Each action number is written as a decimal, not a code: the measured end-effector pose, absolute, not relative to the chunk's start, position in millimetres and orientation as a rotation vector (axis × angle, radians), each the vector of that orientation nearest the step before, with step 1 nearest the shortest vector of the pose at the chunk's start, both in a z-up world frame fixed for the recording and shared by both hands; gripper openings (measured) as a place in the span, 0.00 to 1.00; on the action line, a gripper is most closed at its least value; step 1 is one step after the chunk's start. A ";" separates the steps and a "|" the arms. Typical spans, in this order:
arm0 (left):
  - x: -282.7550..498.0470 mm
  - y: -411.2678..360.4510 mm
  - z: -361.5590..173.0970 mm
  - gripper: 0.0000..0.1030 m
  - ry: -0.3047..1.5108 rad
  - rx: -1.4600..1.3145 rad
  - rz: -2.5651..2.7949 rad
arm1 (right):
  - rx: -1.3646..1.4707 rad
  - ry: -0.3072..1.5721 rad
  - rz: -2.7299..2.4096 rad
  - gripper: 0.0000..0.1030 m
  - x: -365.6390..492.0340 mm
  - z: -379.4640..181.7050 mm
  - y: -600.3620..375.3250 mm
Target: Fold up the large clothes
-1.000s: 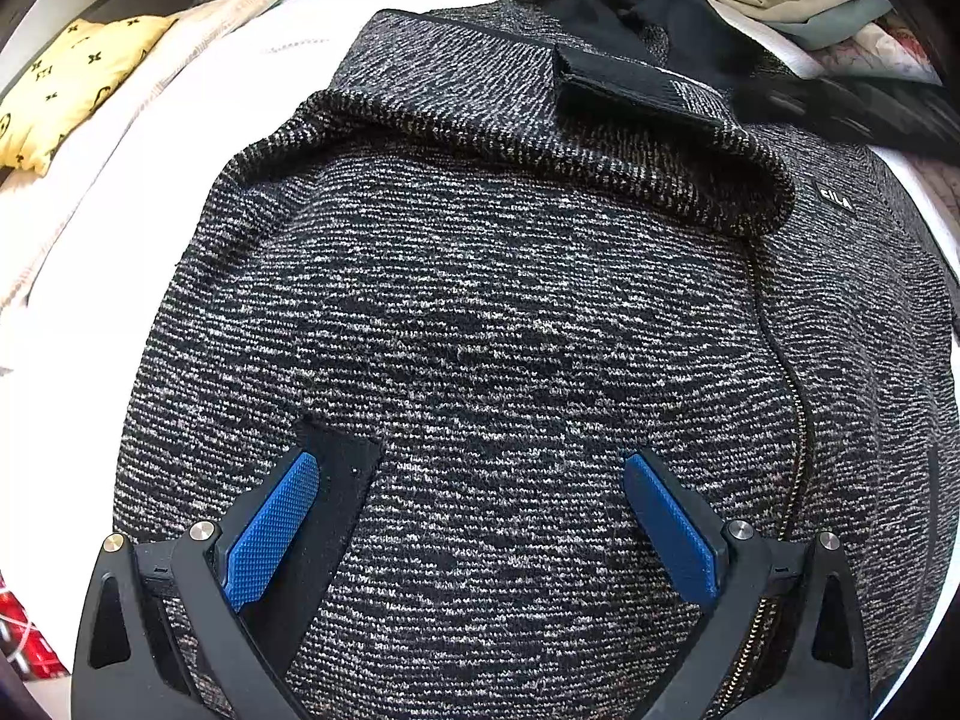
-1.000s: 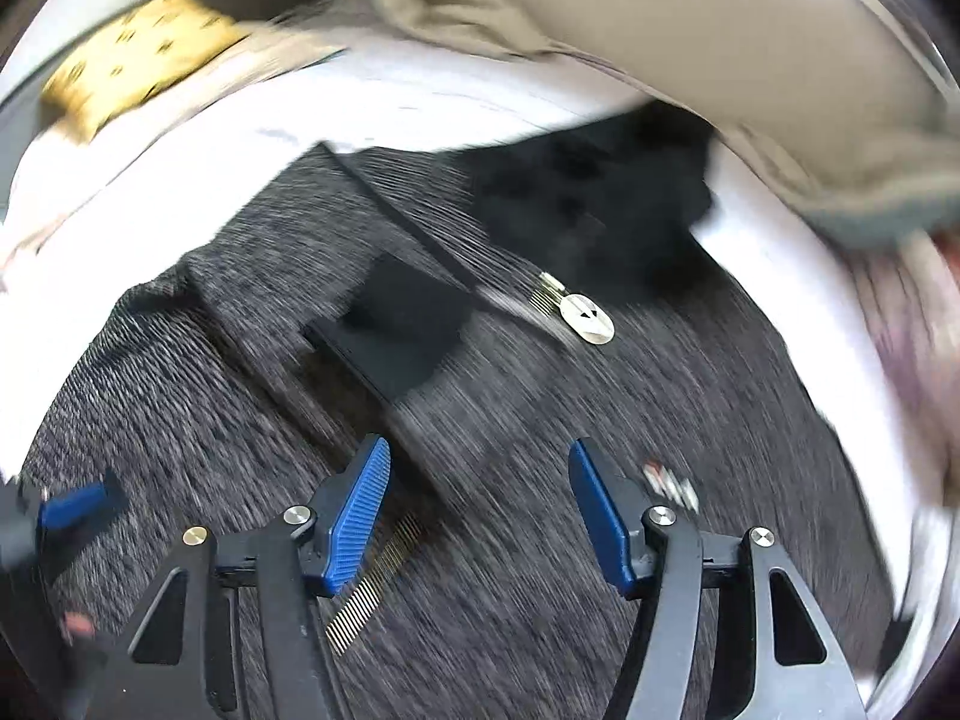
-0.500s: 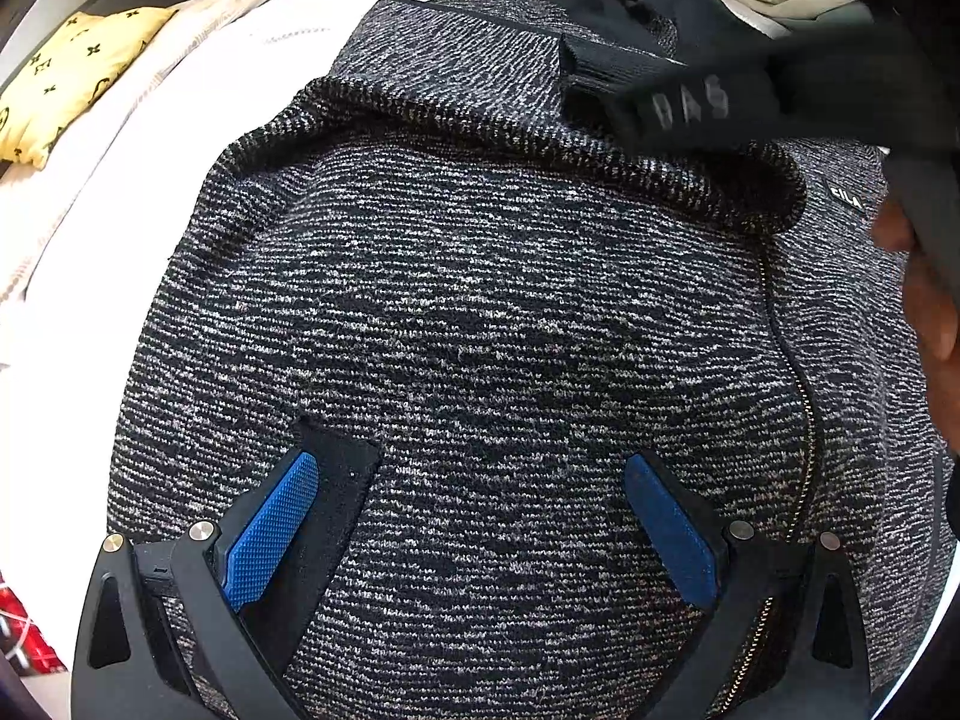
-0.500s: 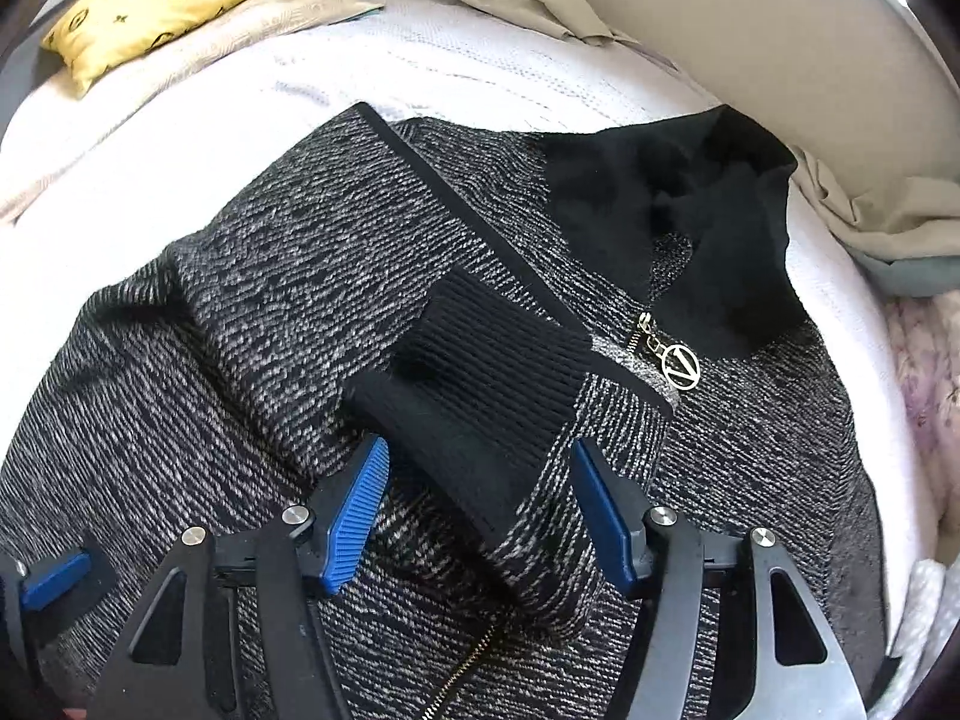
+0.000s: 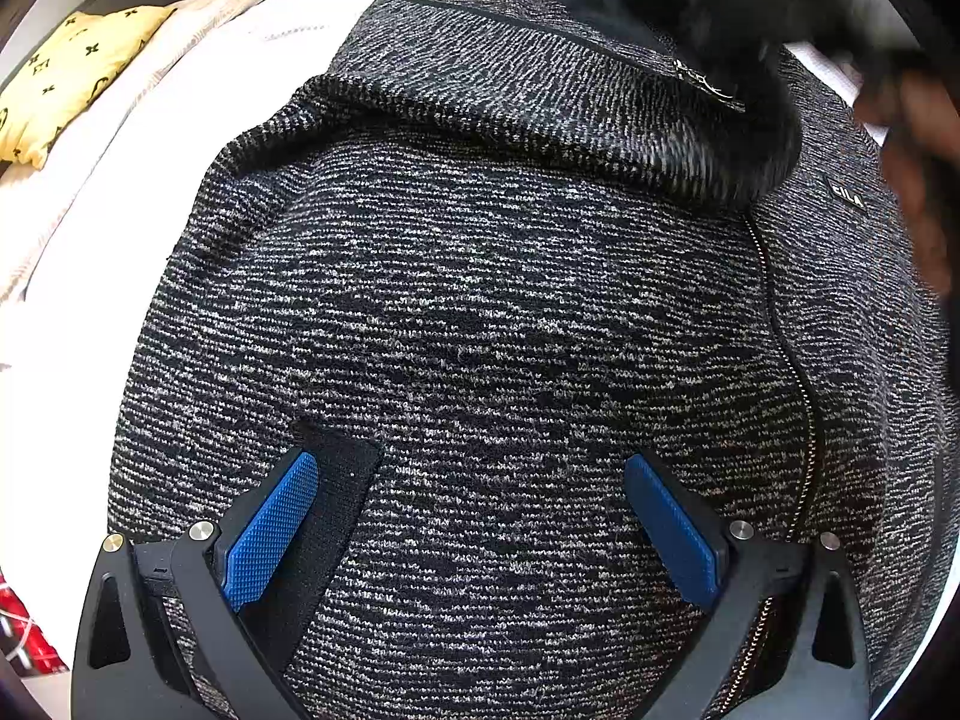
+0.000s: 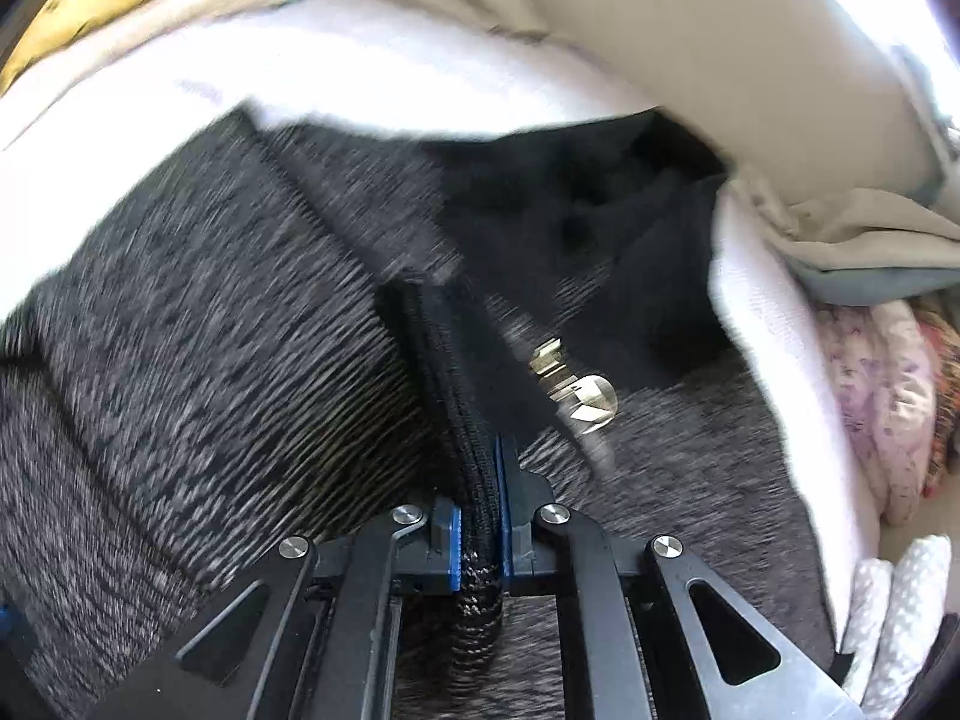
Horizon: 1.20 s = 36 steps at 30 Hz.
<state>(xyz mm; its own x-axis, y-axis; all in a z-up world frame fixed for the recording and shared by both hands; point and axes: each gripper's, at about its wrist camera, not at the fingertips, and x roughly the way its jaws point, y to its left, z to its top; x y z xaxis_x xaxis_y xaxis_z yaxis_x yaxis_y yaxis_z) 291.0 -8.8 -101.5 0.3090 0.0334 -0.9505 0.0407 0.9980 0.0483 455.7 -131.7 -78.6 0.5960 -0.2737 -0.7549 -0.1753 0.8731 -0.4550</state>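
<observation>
A black-and-grey knit zip jacket (image 5: 480, 300) lies spread on a white bed cover (image 5: 90, 312). My left gripper (image 5: 468, 462) hovers open just over its lower front, with a black cuff (image 5: 336, 480) lying by the left finger and nothing pinched. In the right wrist view my right gripper (image 6: 480, 480) is closing tight on the black ribbed sleeve cuff (image 6: 456, 372), which stands pinched between the blue pads above the jacket (image 6: 210, 390). A gold zipper pull (image 6: 585, 399) sits just right of the cuff, below the black collar. A blurred hand (image 5: 918, 180) shows at the right edge.
A yellow patterned pillow (image 5: 66, 78) lies at the far left of the bed. Beige and grey cloths (image 6: 840, 228) are heaped past the collar, and floral fabric (image 6: 888, 390) sits at the right edge. A red item (image 5: 24, 630) shows low on the left.
My right gripper moved down onto the sleeve cuff and shut on it, and the cuff now stands on edge. The left gripper stayed put and open.
</observation>
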 end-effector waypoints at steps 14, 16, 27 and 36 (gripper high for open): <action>289.4 -7.8 -96.5 1.00 1.243 0.067 0.004 | -0.227 0.540 -0.108 0.03 433.4 46.3 -183.9; 287.9 -7.6 -95.3 1.00 1.240 0.068 0.003 | -0.218 0.561 -0.129 0.03 427.7 29.4 -192.3; 282.8 -5.4 -94.7 1.00 1.236 0.070 -0.001 | 0.050 0.836 -0.184 0.10 399.2 -73.1 -264.1; 282.2 -3.2 -95.2 1.00 1.237 0.068 -0.007 | 0.516 0.942 -0.035 0.54 373.1 -85.6 -336.1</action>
<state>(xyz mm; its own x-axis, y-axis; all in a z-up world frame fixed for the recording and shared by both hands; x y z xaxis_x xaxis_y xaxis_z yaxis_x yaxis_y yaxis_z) 282.2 -3.2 -95.2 0.3280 0.0317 -0.9442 0.0426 0.9979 0.0483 373.1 -336.1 -85.6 0.5970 0.1920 -0.7790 0.2492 0.8785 0.4076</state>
